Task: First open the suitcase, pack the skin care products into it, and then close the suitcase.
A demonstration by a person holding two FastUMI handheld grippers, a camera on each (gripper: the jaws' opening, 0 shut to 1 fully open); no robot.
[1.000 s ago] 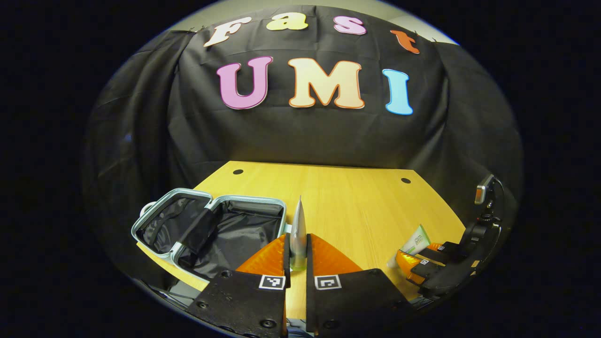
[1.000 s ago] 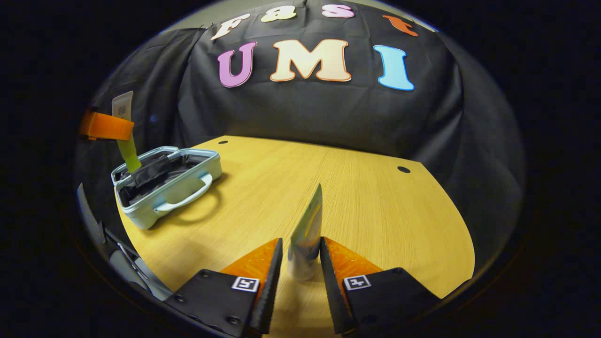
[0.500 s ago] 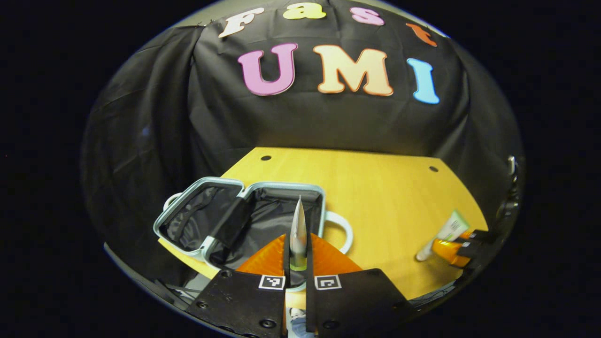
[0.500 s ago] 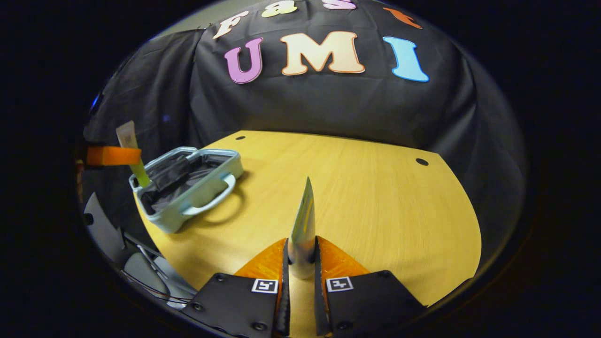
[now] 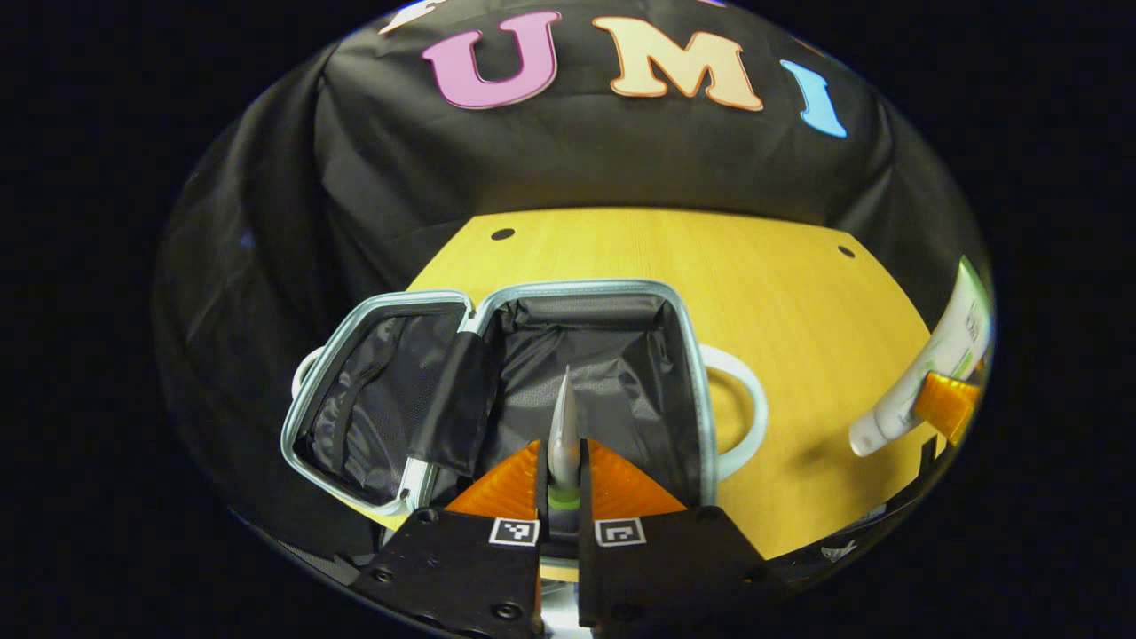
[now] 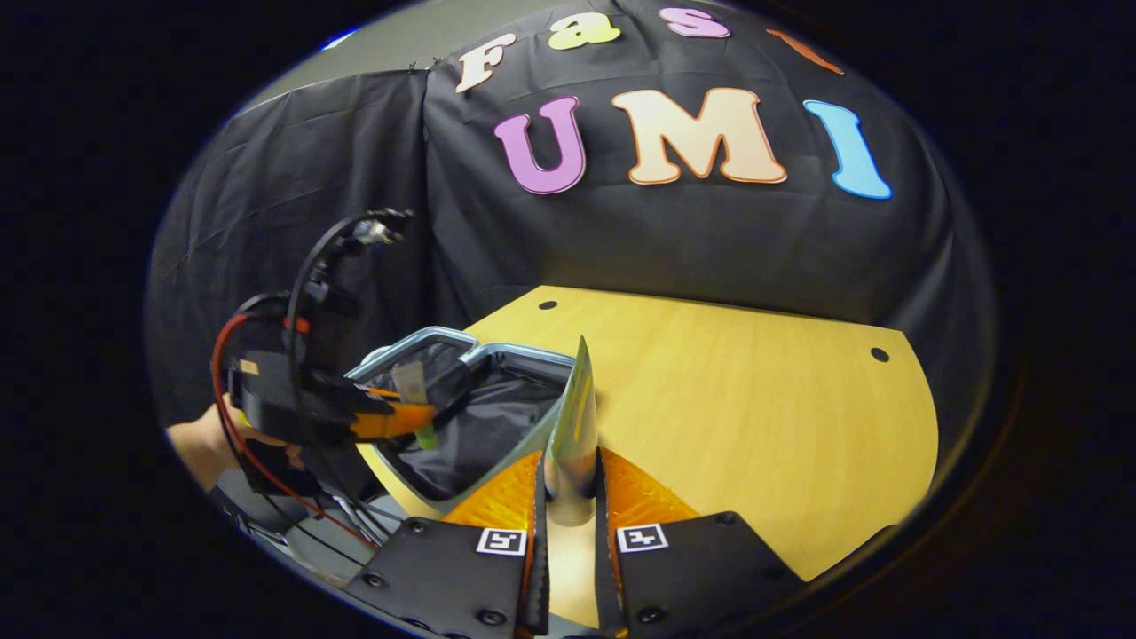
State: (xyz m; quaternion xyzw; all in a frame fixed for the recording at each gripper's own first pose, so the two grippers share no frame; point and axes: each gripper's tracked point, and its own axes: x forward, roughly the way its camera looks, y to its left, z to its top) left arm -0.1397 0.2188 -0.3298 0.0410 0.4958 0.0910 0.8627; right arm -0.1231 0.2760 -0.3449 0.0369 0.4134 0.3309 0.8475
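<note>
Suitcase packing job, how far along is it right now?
Done: the pale blue hard-shell suitcase lies open on the wooden table. In hand: the left gripper grips a silver tube with a green cap over the black lining; the right gripper grips a white and green tube beside the case. Left: release both inside, then close the lid.
</note>
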